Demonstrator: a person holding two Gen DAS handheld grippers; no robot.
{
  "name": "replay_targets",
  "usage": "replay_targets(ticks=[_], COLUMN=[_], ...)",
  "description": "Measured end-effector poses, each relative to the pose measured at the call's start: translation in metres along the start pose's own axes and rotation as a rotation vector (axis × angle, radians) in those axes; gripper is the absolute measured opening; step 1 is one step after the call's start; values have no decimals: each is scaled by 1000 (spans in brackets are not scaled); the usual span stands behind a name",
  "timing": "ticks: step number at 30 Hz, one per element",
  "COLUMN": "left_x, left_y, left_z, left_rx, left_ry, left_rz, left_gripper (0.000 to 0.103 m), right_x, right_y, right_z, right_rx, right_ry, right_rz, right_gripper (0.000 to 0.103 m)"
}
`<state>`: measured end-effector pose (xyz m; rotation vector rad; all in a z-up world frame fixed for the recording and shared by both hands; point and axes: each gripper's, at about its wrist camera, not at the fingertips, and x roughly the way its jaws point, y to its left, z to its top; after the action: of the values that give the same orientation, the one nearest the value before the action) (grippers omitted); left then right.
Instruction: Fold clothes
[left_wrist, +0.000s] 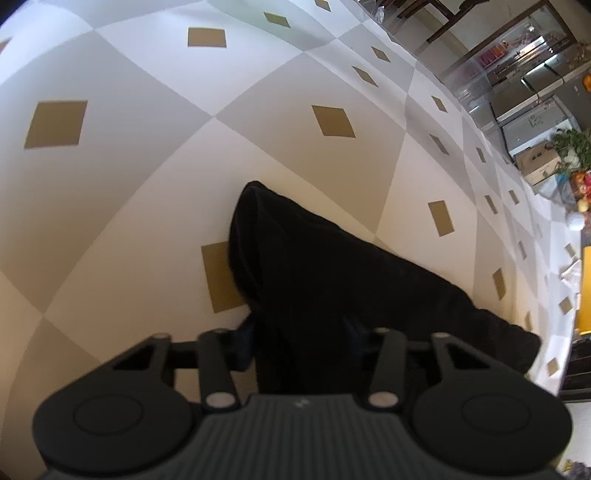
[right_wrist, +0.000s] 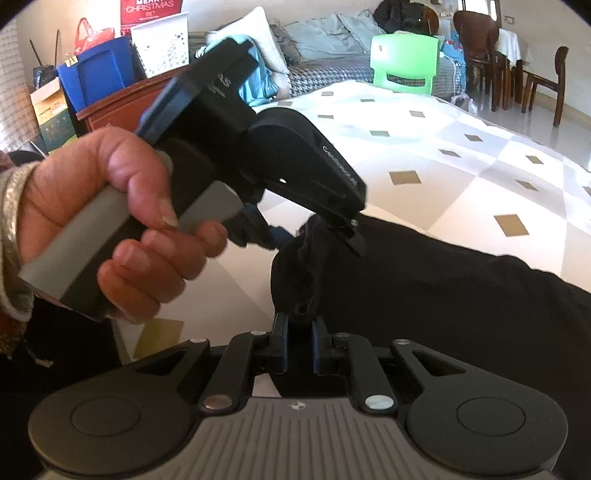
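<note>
red poster (right_wrist: 150, 10) reads "merry christmas", top left bkgd.

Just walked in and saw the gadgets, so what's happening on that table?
A person is folding a black garment on the checkered tablecloth with a handheld gripper in each hand. The right gripper pinches a bunched end of it. The left gripper, held in the person's hand, has the same bunch between its fingers just beyond.

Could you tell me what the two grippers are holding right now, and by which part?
Both grip the black garment: the right gripper pinches a bunched edge, and the left gripper is closed on the same bunched end.
</note>
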<state>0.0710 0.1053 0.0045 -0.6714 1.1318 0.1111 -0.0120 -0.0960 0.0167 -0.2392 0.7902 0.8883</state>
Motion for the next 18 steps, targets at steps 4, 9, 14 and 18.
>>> replay_targets(ticks=[4,9,14,18], left_x=[1,0,0,-1], left_y=[1,1,3,4], left_z=[-1,-1,-1,-2], left_rx=[-12,-27,-46,-55], left_ry=[3,12,25,25], left_rz=[7,20,19,22], left_gripper=[24,23,23,23], right_x=[6,8,7,14], right_y=[1,3,8,12], right_z=[-3,-6,-6,-6], right_rx=[-13,-24,-24,-51], right_ry=[35,45,34,31], right_rz=[13,37,39,6], right_gripper=[38,47,55,56])
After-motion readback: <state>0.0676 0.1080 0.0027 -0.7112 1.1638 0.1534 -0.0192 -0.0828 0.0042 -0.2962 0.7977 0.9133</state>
